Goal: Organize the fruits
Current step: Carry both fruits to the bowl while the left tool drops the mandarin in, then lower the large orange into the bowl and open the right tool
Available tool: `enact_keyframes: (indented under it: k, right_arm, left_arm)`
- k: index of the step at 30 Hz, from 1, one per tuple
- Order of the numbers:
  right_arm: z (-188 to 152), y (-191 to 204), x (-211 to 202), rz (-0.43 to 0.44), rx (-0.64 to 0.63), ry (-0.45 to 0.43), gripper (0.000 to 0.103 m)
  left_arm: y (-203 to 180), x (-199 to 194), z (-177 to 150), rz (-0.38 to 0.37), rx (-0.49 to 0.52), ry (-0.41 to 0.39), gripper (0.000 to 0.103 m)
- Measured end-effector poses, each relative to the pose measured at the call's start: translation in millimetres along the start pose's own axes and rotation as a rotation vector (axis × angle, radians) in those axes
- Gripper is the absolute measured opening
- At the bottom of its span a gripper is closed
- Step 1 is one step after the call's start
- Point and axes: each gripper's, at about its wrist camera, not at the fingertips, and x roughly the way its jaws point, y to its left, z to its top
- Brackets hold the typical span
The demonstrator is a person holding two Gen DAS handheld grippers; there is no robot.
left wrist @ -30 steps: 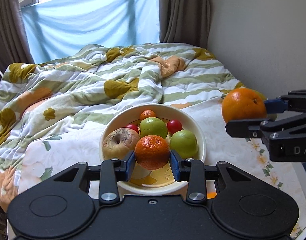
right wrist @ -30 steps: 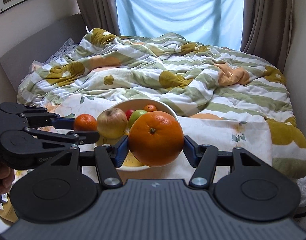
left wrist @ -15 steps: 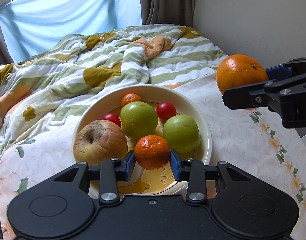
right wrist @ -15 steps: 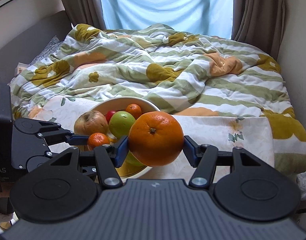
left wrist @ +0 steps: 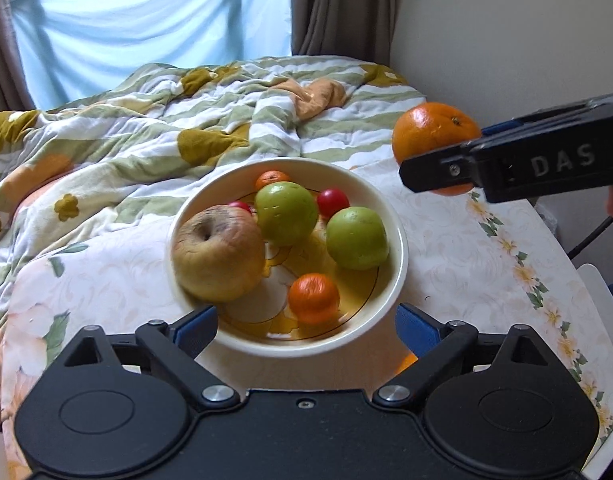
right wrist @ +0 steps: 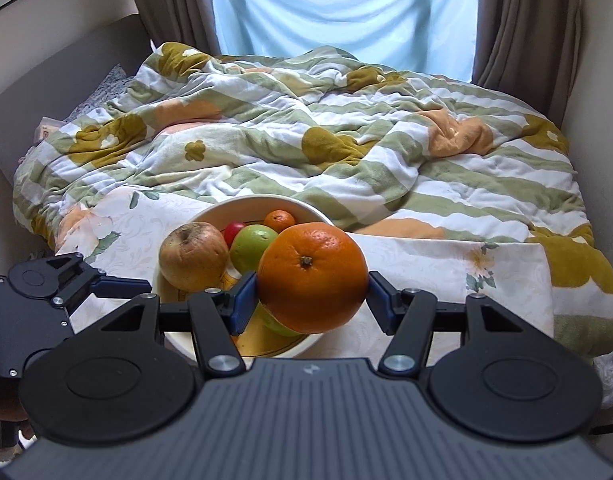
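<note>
A cream bowl (left wrist: 398,248) stands on the floral tablecloth and holds a wrinkled apple (left wrist: 218,252), two green apples (left wrist: 286,212) (left wrist: 356,238), small red fruits (left wrist: 332,201), a far small tangerine (left wrist: 271,178) and a near tangerine (left wrist: 314,298). My left gripper (left wrist: 306,326) is open and empty, its fingers astride the bowl's near rim. My right gripper (right wrist: 310,298) is shut on a large orange (right wrist: 312,276), held above the bowl's right side; it also shows in the left wrist view (left wrist: 434,136). The bowl shows in the right wrist view (right wrist: 242,204).
The table with the tablecloth (left wrist: 486,264) abuts a bed with a striped green and yellow quilt (left wrist: 186,120). A wall (left wrist: 506,20) is on the right, curtains (left wrist: 342,4) and a window behind. The table's right edge (left wrist: 586,320) is close.
My left gripper has opened and let the small tangerine drop into the bowl's near side. The right gripper keeps hold of the large orange and has moved a little closer to the bowl.
</note>
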Motion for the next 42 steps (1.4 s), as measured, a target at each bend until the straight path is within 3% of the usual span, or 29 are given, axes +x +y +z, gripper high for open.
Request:
enact_keyframes:
  k: [15, 26, 28, 29, 30, 42]
  right_arm:
    - [-9, 56, 46, 0.108, -0.103, 0.062, 0.074]
    - [-9, 65, 81, 0.102, -0.172, 0.089, 0.075]
    - [-9, 66, 78, 0.092, -0.177, 0.052, 0.087]
    - [-9, 66, 74, 0.078, -0.178, 0.032, 0.100]
    - [-9, 67, 71, 0.062, -0.177, 0.010, 0.103]
    - [-6, 67, 39, 0.069, -0.168, -0.027, 0.103]
  left_arm:
    - [42, -27, -28, 0.109, -0.098, 0.001, 0.098]
    - [53, -33, -35, 0.141, -0.095, -0.022, 0.098]
    - [54, -35, -36, 0.149, -0.089, -0.033, 0.098]
    - [54, -35, -36, 0.154, -0.083, -0.033, 0.098]
    - [54, -35, -36, 0.157, -0.079, -0.033, 0.098]
    - [51, -56, -38, 0.187, -0.102, -0.073, 0.098]
